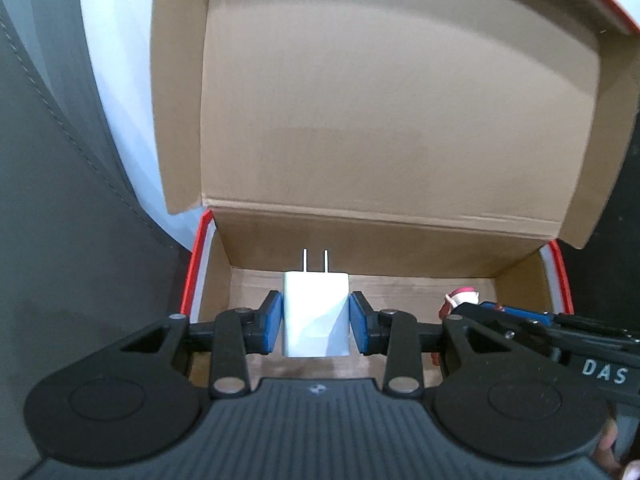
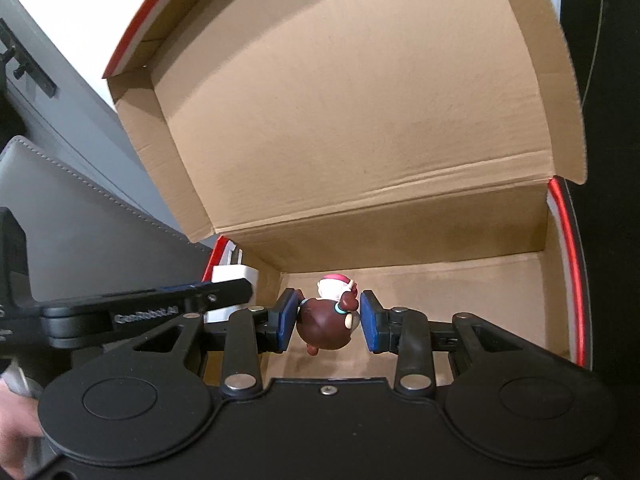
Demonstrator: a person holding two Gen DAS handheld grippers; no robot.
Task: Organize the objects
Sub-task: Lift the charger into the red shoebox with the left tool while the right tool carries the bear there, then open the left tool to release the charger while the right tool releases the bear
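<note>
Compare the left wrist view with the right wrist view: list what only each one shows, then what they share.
Only the left wrist view shows the left gripper head-on, its blue pads pressed on the white plug charger, prongs pointing away.

Only the right wrist view shows the right gripper head-on, clamped on a brown toy figurine with a pink-and-white cap, and a hand at the lower left.

Both show the open cardboard box with its lid raised, and each catches the other gripper and its item from the side.
</note>
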